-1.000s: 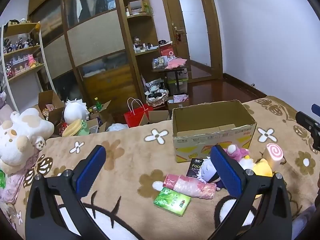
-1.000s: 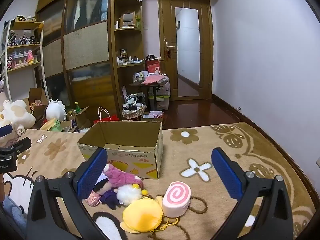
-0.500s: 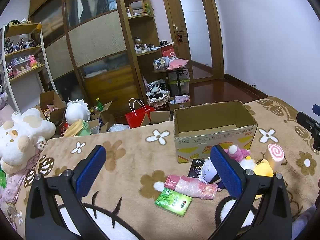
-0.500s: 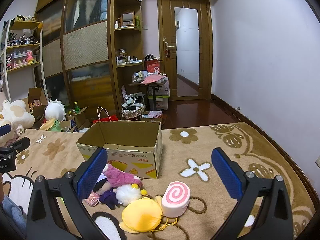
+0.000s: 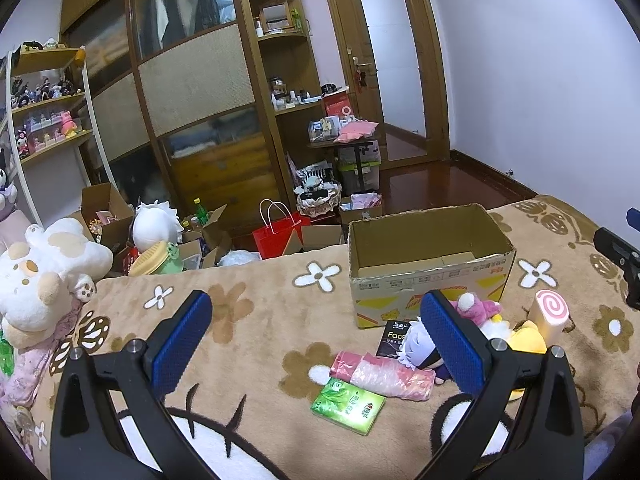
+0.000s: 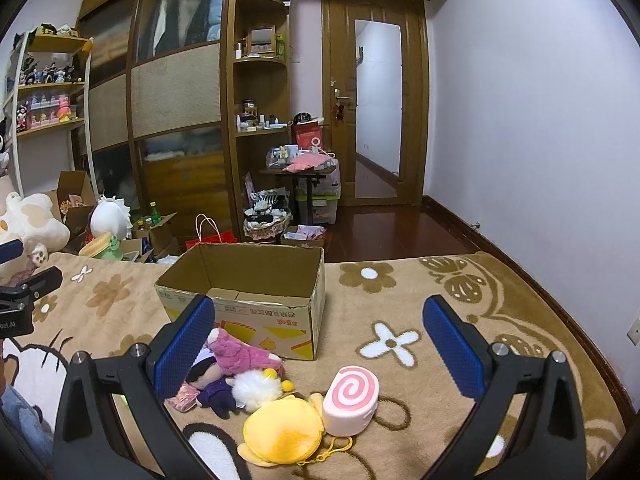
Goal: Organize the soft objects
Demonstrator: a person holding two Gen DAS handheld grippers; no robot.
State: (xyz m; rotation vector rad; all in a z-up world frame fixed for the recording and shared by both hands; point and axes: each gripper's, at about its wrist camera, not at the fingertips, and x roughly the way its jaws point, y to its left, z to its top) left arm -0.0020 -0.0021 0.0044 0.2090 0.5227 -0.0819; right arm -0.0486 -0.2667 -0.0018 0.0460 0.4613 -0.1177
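Left wrist view: both grippers wide open above a strewn blanket

Left wrist view first, and nearest: the left gripper [image 5: 316, 336] hangs over the tan flowered blanket [image 5: 248, 320] with its blue pads spread wide and nothing between them. Just past it lie a green tissue pack [image 5: 347, 405] and, touching its far corner, a pink wrapped roll [image 5: 382, 374]. A black packet [image 5: 394, 337] sits beyond the roll, near the box front, with a white-haired doll [image 5: 418, 346] partly hidden behind the gripper's right finger.

From the right wrist camera, the right gripper [image 6: 320, 346] is likewise fully open and empty. Closest to it sits a yellow round plush purse [image 6: 282, 430], touching a pink swirl roll cushion [image 6: 351, 398] on its right. A little farther, to the left, a white pompom plush [image 6: 256, 390], a purple doll [image 6: 218, 394] and a pink plush [image 6: 240, 354] are heaped together against the front of the cardboard box [image 6: 244, 312] — its flaps open, and what shows of its inside is bare.

Farther off, at the blanket's left edge, a big white stuffed animal [image 5: 44, 272] slumps; beyond the blanket's far edge stand a red paper bag [image 5: 276, 236], a wooden wardrobe [image 5: 192, 92] and a wooden door [image 6: 374, 108]
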